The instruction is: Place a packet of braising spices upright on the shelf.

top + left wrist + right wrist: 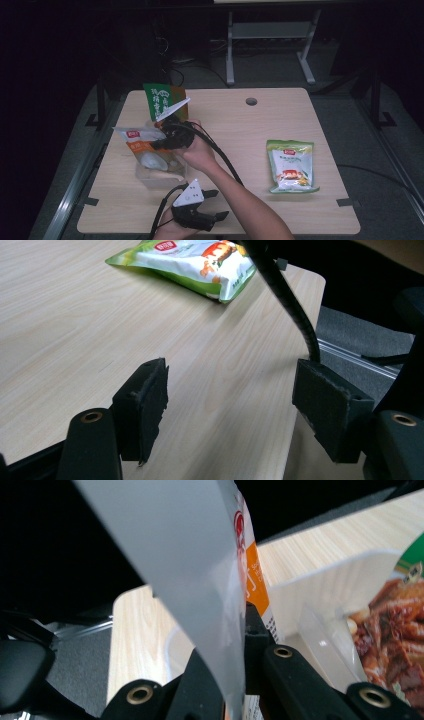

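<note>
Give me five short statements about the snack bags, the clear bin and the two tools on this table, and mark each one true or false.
1. The right tool is shut on the white and orange bag. True.
2. The left tool holds the green bag. False: its jaws stand open with nothing between them, and that bag lies flat on the table, apart from it.
3. The white and orange bag is at the clear bin. True.
4. The green bag lies inside the clear bin. False: it lies on bare tabletop at the table's right side.
5. A packet with a dark green top stands upright behind the bin. True.
</note>
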`<state>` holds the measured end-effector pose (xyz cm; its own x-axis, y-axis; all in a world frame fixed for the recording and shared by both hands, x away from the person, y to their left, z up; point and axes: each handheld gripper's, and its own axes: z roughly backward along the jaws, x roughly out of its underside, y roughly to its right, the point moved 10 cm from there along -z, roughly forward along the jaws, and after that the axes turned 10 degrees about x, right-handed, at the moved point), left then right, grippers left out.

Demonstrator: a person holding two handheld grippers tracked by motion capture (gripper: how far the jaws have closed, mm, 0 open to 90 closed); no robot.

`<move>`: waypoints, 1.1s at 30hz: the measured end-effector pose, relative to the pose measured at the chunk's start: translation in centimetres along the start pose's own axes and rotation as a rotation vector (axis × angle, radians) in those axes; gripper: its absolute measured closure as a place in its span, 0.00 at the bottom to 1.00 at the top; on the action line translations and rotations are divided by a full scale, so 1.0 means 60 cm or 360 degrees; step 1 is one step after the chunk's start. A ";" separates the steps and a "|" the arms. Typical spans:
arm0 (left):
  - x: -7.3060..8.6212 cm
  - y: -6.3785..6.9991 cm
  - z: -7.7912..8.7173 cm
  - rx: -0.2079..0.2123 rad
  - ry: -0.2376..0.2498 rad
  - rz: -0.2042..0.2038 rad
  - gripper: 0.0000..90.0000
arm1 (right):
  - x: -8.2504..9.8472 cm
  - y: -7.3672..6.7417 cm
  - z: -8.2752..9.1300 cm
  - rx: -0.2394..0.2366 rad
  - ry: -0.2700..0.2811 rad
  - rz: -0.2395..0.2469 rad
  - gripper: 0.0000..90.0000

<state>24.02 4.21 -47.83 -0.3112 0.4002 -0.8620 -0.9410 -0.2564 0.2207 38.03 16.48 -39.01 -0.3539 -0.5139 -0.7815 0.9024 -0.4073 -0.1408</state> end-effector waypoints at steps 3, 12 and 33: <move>0.001 0.000 -0.001 -0.0002 -0.0008 0.0002 0.33 | 0.013 0.004 -0.010 -0.0015 -0.0016 -0.0032 1.00; 0.003 0.001 -0.003 -0.0005 -0.0018 -0.0006 0.33 | 0.021 0.008 -0.004 -0.0045 0.0021 -0.0100 0.92; 0.008 0.000 -0.010 -0.0006 -0.0040 0.0001 0.33 | 0.072 0.023 0.027 0.0032 -0.0094 -0.0021 0.99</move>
<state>23.97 3.90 -48.49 -0.3153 0.4221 -0.8499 -0.9403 -0.2600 0.2197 37.36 12.47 -41.63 -0.3801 -0.5517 -0.7424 0.8926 -0.4292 -0.1380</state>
